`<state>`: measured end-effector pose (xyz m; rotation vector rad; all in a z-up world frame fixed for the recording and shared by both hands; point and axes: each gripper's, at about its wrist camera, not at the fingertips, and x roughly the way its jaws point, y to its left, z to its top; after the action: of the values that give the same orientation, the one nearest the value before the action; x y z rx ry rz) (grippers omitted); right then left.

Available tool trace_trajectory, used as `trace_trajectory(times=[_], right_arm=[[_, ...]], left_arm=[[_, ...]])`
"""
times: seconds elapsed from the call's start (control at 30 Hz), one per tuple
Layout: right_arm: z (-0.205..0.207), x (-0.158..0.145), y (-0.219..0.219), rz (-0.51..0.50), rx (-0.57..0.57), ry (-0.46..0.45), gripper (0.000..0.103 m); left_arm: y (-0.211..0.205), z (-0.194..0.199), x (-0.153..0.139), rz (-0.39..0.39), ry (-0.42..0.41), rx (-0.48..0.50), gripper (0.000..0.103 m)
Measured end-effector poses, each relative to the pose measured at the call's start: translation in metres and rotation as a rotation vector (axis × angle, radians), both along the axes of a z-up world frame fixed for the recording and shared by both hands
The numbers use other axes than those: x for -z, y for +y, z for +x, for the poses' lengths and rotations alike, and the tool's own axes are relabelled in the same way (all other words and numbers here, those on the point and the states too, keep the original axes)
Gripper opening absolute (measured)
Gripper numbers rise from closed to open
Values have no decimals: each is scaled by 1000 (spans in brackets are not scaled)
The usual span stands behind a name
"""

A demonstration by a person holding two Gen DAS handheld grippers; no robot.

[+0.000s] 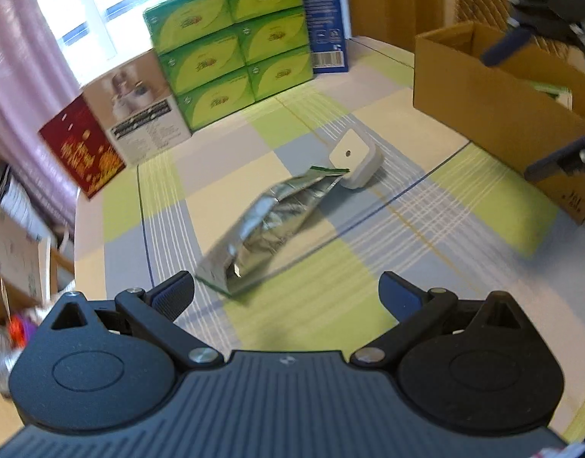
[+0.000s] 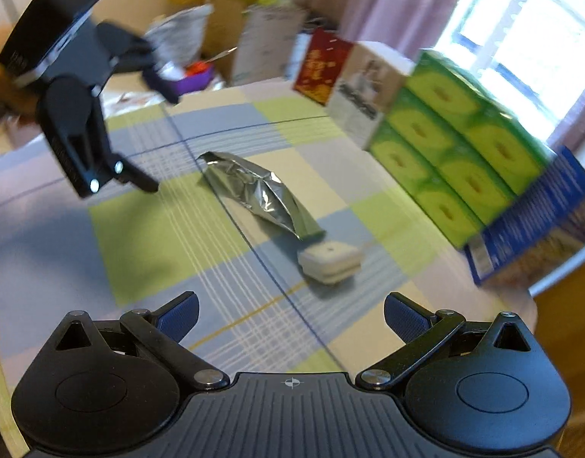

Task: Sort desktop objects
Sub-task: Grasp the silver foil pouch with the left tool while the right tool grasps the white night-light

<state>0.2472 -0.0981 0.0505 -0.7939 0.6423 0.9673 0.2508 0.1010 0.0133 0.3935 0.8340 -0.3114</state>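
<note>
1. Both claws are spread wide and pinching nothing – the left gripper [image 1: 286, 294] has its fingers apart low over the cloth, and the right gripper [image 2: 290, 315] is just as wide and empty, which reads to me as each being readied for a pick and not a carry

2. Checked tablecloth [image 1: 368, 305] in green, blue and cream covers the table and carries everything; the bare middle seems kept as the working patch

3. Cardboard box [image 1: 483, 107] sits open-topped at 2 o'clock in the left wrist view, with something pale and green inside – probably the sorting bin, set near so that either hand can reach it

4. Stacked green boxes [image 1: 235, 49] stand at 12 o'clock in the left view, with a blue carton [image 1: 325, 15] just beside them and a white carton [image 1: 140, 110] and red carton [image 1: 79, 149] toward 10 o'clock; pushed to the far edge, they look like stored goods, not sorting work

5. Foil pouch [image 1: 262, 225] lies flat and crumpled just ahead of the left fingers at 12 o'clock, its green-edged torn end pointing away, so I judge it the left hand's target

6. White square gadget [image 1: 355, 160] lies tilted at the pouch's far end, touching or nearly so; in the right view it sits at 12 o'clock [image 2: 330, 261], close ahead of that claw – the likelier pick for the right
</note>
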Motion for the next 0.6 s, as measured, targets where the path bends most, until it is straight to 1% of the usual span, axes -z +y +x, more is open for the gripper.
trace_trajectory(times=[0.1, 0.33, 0.47, 0.53, 0.6], right_arm=[[22, 6, 13, -56, -44, -1, 101], [75, 22, 34, -161, -94, 26, 101], [94, 37, 48, -252, -141, 14, 101], [102, 44, 54, -280, -155, 21, 100], [107, 51, 60, -298, -166, 31, 100]], left_arm=[[8, 19, 2, 43, 18, 67, 101], [18, 57, 11, 69, 74, 171, 101], [14, 70, 19, 115, 87, 265, 101], [10, 77, 24, 136, 108, 314, 101], [7, 84, 31, 153, 130, 340, 101]])
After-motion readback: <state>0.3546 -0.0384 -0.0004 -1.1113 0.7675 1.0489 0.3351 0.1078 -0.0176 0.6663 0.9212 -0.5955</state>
